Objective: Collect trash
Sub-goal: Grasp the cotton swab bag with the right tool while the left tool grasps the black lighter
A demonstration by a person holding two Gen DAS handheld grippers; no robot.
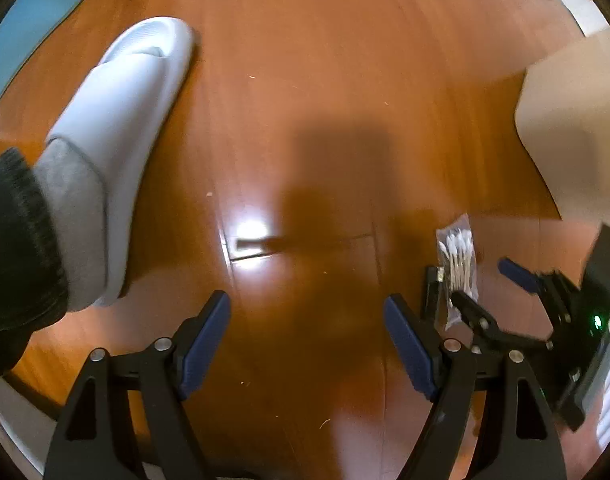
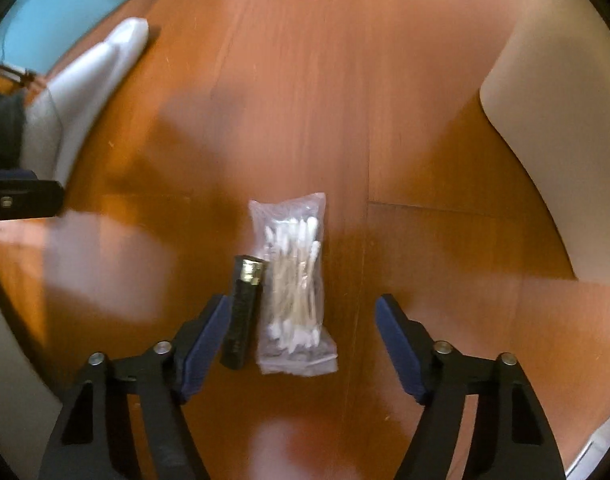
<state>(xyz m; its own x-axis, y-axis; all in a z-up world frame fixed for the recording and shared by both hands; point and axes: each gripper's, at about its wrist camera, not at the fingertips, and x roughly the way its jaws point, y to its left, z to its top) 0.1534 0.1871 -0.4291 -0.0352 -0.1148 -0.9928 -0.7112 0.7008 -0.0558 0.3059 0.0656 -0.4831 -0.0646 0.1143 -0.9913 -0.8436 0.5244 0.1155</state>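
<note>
The right gripper (image 2: pixel 303 334) is gaping wide over the cotton-swab bag (image 2: pixel 295 284); the black tube (image 2: pixel 243 312) touching it is risking a snag; the left gripper (image 1: pixel 307 342) is hanging wide, empty.

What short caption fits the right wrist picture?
Open right gripper hovers over a bag of cotton swabs beside a black tube on the wooden floor.

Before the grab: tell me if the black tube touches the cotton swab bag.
Touching. The right wrist view shows the black tube's gold-banded end overlapping the cotton swab bag's left edge, no floor between.
</note>
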